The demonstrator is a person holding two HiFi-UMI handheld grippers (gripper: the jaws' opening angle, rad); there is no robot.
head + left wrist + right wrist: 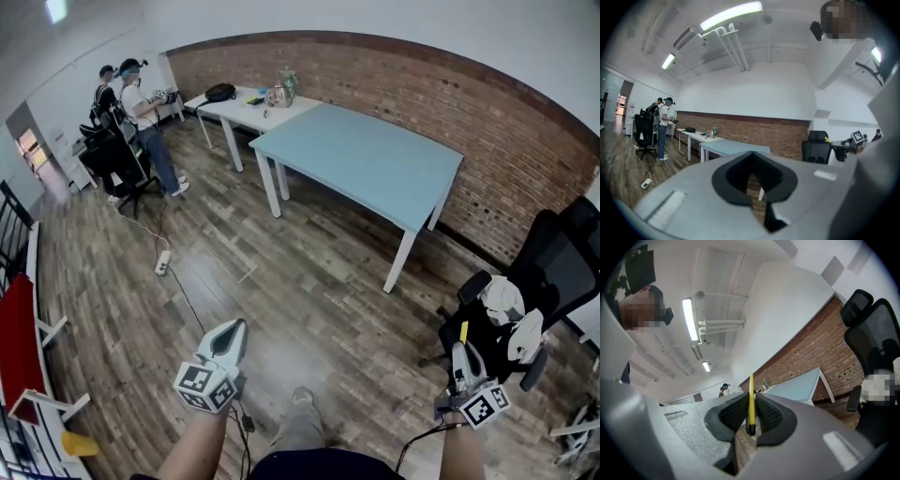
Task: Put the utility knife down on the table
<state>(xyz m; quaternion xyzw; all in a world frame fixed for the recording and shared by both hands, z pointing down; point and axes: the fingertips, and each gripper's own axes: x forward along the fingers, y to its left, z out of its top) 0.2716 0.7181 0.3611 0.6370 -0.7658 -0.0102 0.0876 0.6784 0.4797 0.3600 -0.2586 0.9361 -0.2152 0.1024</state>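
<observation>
The utility knife [751, 399] is a thin yellow strip standing upright, clamped between the black pads of my right gripper [751, 414]. In the head view that right gripper [459, 354] is low on the right, and the knife's yellow tip [463, 332] pokes out ahead of it. The light blue table [366, 150] stands well ahead across the wooden floor, far from both grippers; it also shows in both gripper views [736, 146] [799, 389]. My left gripper [234, 330] is low on the left, its jaws together with nothing between them [751, 161].
A black office chair [511, 319] draped with white cloth stands close by on the right. A white table [248, 101] with a bag and small items adjoins the blue one. Two people [141, 112] stand at the far left. A power strip [162, 262] and cable lie on the floor.
</observation>
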